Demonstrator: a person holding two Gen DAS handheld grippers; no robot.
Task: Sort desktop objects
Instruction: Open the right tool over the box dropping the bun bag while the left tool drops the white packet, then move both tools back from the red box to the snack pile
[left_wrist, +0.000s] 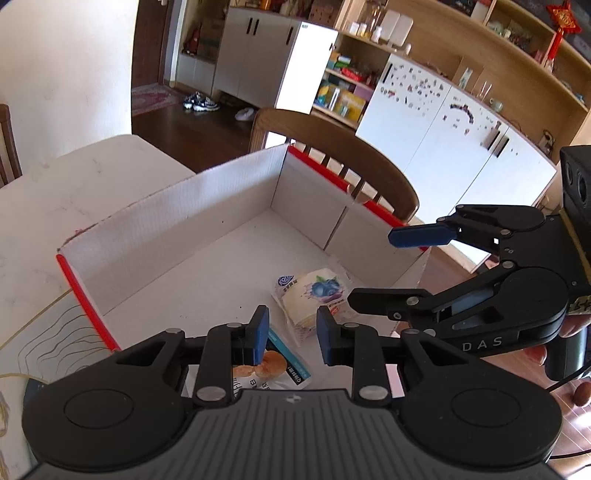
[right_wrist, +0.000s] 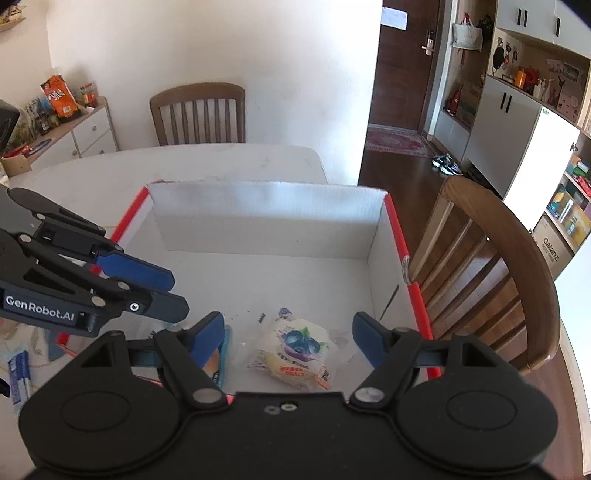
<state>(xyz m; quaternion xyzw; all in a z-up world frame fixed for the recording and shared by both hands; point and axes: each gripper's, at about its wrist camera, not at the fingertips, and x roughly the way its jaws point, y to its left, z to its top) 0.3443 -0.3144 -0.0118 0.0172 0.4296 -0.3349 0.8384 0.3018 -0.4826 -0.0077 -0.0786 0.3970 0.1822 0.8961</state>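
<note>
Right, both your grippers tilt down over the box (right_wrist: 266, 218) on the tabletop (right_wrist: 110, 166). L gripper (left_wrist: 291, 332) pads slightly apart, holding nothing; R gripper (right_wrist: 288, 332) wide apart, empty. Blueberry snack pack (right_wrist: 295, 350) & bread packet (left_wrist: 273, 365) lie on the box floor.

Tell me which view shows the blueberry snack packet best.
The right wrist view: the blueberry snack packet lies whole and unblocked in the box. In the left wrist view it is partly hidden behind a finger of the tongs.
</note>
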